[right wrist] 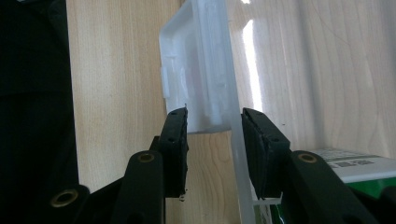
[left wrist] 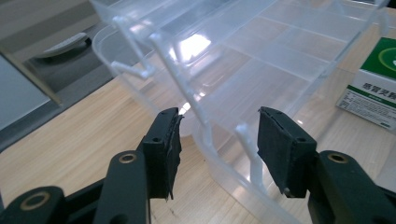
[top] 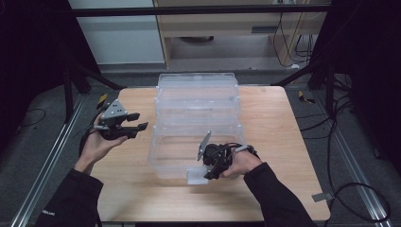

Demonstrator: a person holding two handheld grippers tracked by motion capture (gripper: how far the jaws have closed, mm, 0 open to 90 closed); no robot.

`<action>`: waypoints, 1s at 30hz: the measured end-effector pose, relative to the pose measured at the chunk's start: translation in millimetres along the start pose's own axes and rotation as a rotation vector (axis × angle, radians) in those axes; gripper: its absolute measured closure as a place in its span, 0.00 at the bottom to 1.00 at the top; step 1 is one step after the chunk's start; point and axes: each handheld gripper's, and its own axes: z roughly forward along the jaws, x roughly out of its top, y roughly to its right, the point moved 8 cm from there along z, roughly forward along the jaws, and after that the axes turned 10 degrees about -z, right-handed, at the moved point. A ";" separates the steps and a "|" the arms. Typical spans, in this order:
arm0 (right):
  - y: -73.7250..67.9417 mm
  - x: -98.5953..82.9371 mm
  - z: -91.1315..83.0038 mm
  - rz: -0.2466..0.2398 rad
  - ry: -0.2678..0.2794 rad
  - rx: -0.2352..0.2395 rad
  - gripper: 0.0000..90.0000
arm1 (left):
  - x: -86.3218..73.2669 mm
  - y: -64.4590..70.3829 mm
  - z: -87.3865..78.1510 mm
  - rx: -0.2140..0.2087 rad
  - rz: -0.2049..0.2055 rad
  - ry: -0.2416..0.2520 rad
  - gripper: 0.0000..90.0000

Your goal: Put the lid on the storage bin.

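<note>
High view looks down on the table [top: 142,189]; both gripper views sit close, sharing the clear box [top: 198,118].

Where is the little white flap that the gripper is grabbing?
Find the clear plastic box on the wooden table. On its near front edge hangs a white latch, between the right gripper jaws. It's cloudy white; the box around it is see-through.

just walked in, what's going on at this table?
A person is working on a clear plastic storage box on the wooden table with two hand-held grippers. The right gripper is at the box's near front edge, its jaws straddling the white latch and front wall, with gaps showing on both sides, so not clamped yet. The left gripper hovers open beside the box's left side, touching nothing. A green and white carton lies inside the box.
</note>
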 end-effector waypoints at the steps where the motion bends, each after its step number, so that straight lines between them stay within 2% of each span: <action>1: 0.1 0.1 0.1 -0.003 0.003 -0.002 0.69 | 3.4 2.2 1.5 -0.016 0.010 -0.002 0.54; 3: 0.1 0.1 0.1 -0.005 0.002 -0.002 0.69 | 10.5 8.1 3.5 -0.076 0.026 -0.003 0.52; 4: 0.1 0.1 0.1 -0.006 0.002 -0.002 0.69 | 14.9 10.3 4.2 -0.092 0.048 -0.007 0.51; 6: 0.4 -0.1 0.1 -0.011 0.003 -0.001 0.69 | 21.0 12.9 5.3 -0.106 0.073 -0.012 0.51; 8: 0.0 -0.4 -0.1 -0.012 0.001 -0.001 0.69 | 28.7 16.1 6.1 -0.118 0.123 -0.022 0.51; 14: -0.3 -0.2 -0.1 -0.011 0.003 0.001 0.69 | 45.2 22.5 7.8 -0.161 0.194 -0.028 0.47; 15: -0.2 -0.2 0.0 -0.013 0.004 0.001 0.69 | 48.7 22.8 8.1 -0.159 0.219 -0.034 0.47; 20: -0.4 -0.1 0.0 -0.010 0.005 0.001 0.70 | 62.3 24.2 10.1 -0.155 0.284 -0.054 0.46; 23: -0.5 -0.3 -0.1 -0.013 0.004 -0.001 0.70 | 70.0 25.6 13.4 -0.159 0.310 -0.069 0.46; 26: -0.6 -0.2 -0.1 -0.014 0.004 0.000 0.70 | 76.0 25.9 19.6 -0.155 0.347 -0.103 0.46; 27: -0.6 -0.3 -0.2 -0.016 0.004 0.000 0.70 | 76.0 25.9 19.6 -0.155 0.347 -0.103 0.47; 29: -0.7 -0.3 -0.2 -0.016 0.003 0.000 0.70 | 80.6 25.4 27.0 -0.155 0.386 -0.142 0.47; 30: -0.9 -0.3 -0.2 -0.016 0.003 -0.001 0.70 | 82.1 25.5 29.9 -0.158 0.393 -0.150 0.48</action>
